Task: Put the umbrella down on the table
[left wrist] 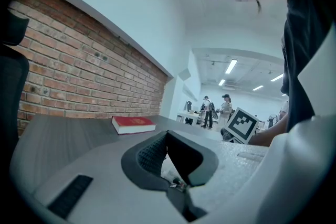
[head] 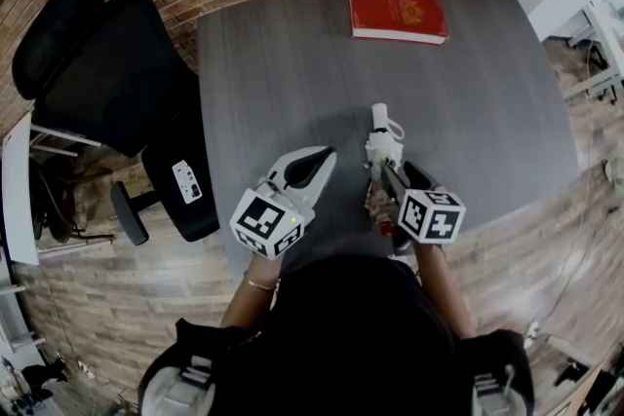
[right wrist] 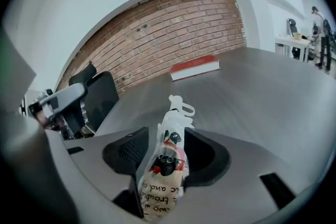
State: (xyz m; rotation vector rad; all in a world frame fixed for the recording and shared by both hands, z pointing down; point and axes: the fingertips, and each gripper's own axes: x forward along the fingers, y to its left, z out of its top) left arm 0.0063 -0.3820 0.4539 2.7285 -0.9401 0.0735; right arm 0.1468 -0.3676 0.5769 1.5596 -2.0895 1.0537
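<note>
The umbrella [head: 382,146], folded and in a printed sleeve, is pinched between the jaws of the right gripper [head: 390,172]. It is held over the near part of the table [head: 283,63], with its white handle end pointing away from the person. Whether it touches the top cannot be told. The left gripper [head: 317,161] is pressed together on nothing and is held just beside the right one.

For the step to be done well, the umbrella is best lowered slowly and kept close to level, so that its whole length is laid on the top at once. The grip is best kept until the weight is borne by the table, since a round bundle may be expected to roll. The bare stretch in front should be used, well short of the book [head: 398,14]. The jaws are then best spread wide and drawn straight back, so the sleeve is not snagged.

Counted: one umbrella, one red book, one table, one black chair [head: 107,73], and two grippers.
</note>
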